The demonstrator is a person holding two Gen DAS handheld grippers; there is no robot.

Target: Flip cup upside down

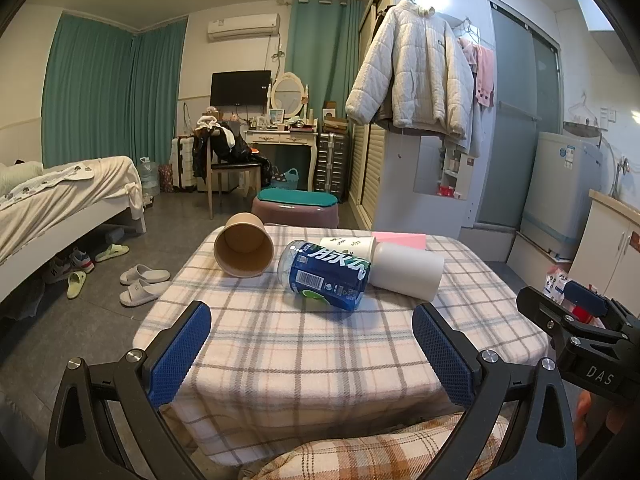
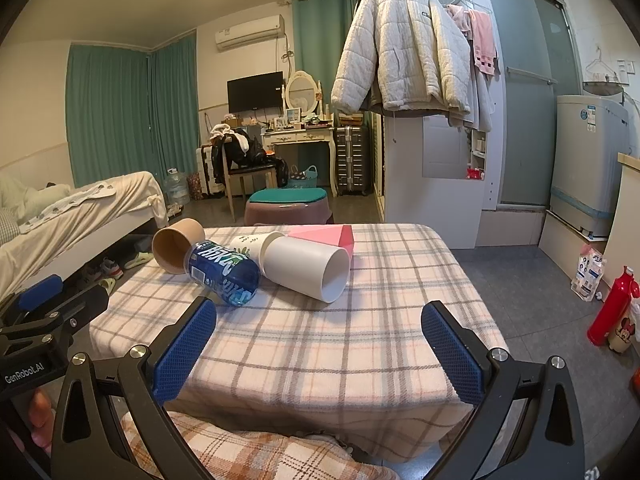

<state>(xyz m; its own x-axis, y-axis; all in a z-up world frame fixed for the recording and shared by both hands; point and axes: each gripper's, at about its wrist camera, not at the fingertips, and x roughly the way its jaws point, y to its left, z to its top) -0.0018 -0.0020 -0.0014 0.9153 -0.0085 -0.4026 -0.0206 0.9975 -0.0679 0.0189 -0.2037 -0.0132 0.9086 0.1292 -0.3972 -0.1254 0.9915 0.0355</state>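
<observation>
My left gripper [image 1: 312,354] and my right gripper [image 2: 318,354] are both spread wide and hold nothing; both hover at the near edge of the plaid-clothed tabletop [image 2: 360,344].

3 cups lie on their sides toward the far side of the tabletop:
1. Plain white cylindrical cup [image 2: 306,266], mouth toward my right gripper, touching the blue-labelled plastic bottle [image 2: 224,274].
2. Brown paper cup [image 1: 244,250], far left, apart from the bottle.
3. White leaf-printed cup [image 1: 348,246], partly hidden behind the bottle.

Handling estimate: light, thin-walled, easily crushed, prone to rolling. Recommended grasp: across the mid-body of the white cup with light pressure, then rotate it rim-down.
</observation>
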